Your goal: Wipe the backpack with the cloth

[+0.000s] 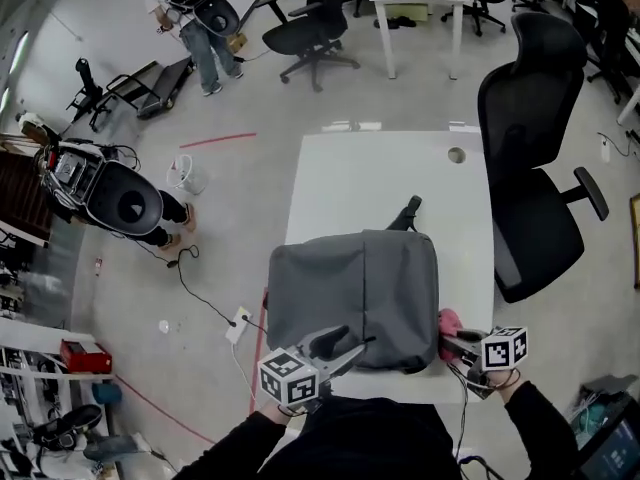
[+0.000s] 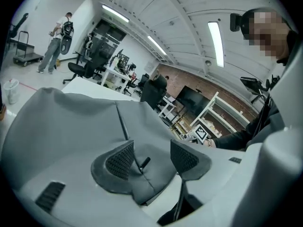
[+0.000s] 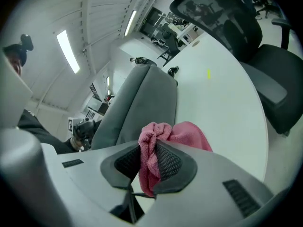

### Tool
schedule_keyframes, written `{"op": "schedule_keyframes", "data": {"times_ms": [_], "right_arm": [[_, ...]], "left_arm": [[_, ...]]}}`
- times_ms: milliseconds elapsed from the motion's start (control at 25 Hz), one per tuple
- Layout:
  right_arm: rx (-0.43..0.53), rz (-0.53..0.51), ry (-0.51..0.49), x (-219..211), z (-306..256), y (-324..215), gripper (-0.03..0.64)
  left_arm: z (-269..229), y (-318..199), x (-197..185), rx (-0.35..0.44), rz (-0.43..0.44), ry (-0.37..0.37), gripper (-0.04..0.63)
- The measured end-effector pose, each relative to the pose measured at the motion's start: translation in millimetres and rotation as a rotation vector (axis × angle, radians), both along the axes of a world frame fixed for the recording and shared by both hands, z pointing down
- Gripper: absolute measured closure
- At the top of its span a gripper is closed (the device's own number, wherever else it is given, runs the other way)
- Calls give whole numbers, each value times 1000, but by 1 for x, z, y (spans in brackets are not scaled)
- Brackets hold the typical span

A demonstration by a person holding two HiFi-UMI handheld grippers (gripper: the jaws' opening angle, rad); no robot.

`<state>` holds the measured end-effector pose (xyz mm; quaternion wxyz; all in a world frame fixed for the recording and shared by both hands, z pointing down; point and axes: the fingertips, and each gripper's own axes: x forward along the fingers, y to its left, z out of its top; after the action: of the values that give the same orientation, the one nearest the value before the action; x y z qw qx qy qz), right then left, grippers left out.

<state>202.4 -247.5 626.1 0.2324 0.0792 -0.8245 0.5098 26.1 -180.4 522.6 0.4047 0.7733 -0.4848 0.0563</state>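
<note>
Meanwhile, a grey backpack (image 1: pixel 355 293) lies on the table (image 1: pixel 380 178); the right gripper (image 1: pixel 457 344), just beside it, is clamped on a pink cloth (image 1: pixel 449 323), while the left gripper (image 1: pixel 348 350) holds its jaws apart over the backpack's near edge.

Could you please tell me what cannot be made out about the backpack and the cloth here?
- The cloth, head view: mostly hidden by the right hand-held gripper and the edge of the backpack.
- Its lower end, right gripper view: covered by that gripper's body.
- Whether the left hand-held gripper, jaws apart, touches the backpack, left gripper view: unclear from this angle.
</note>
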Motion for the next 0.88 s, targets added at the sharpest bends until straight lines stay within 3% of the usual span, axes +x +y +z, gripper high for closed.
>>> {"op": "schedule_keyframes", "data": {"times_ms": [200,320,640,760,880], "right_arm": [[-21,-160,11,26,-6,52,541],[27,-178,37,29,-1,36,541],[210,190,40,-18,-12,-158,541],[251,271,58,-35,-10,-218,541],[230,282,83,-51,4,-232,541]], "left_arm": [[-2,-12,28,6,72,13,337],[-3,-11,39,11,75,13,337],[-8,26,-7,2,-102,-25,337],[-9,42,-15,-1,-176,-33,337],[-10,62,-20,-2,-228,-35,337]]}}
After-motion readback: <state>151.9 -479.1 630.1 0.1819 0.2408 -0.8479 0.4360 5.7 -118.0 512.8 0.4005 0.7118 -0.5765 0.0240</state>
